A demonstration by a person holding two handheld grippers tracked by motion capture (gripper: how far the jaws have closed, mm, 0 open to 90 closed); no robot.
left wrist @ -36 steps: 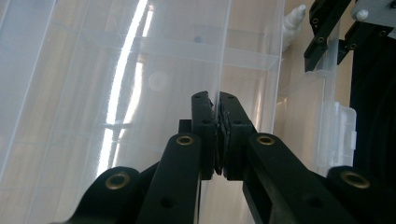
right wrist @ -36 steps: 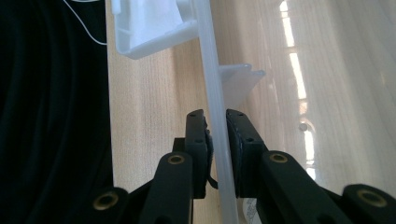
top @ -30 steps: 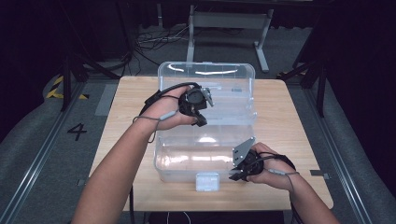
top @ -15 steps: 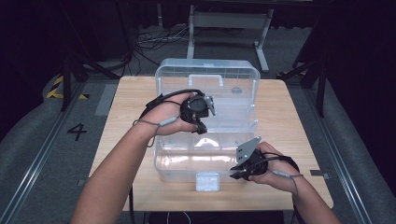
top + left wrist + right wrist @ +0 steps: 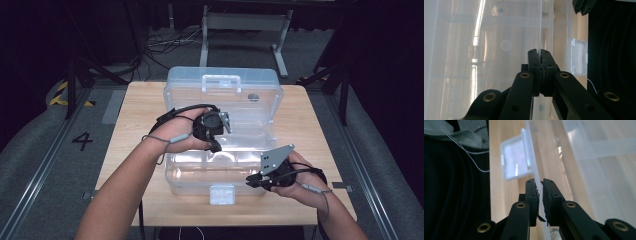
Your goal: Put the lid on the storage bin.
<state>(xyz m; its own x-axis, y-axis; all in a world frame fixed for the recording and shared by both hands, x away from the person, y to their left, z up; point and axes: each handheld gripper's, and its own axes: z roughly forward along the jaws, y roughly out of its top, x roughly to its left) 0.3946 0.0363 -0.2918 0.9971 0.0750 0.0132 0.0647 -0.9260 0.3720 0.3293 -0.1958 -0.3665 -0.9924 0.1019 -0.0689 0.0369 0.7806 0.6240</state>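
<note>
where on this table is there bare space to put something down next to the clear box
Bare wood runs left of the clear box to the table edge, and a narrower strip right of it. The front edge is crowded: latch, left gripper, right gripper.

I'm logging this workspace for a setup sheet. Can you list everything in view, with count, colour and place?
Storage box: one, clear plastic, middle of table, lid open.
Lid: one, clear, tipped back at far side, with handle.
Latch: one, clear, on box's near wall.
Table: one, light wood, centre.
Frame: one, grey metal, floor beyond table.
Cables: several, dark, floor beyond table.
Number 4: one, black, floor at left.
Left gripper: black, jaws shut on a thin wall inside the box.
Right gripper: black, jaws closing on the box's near rim.
</note>
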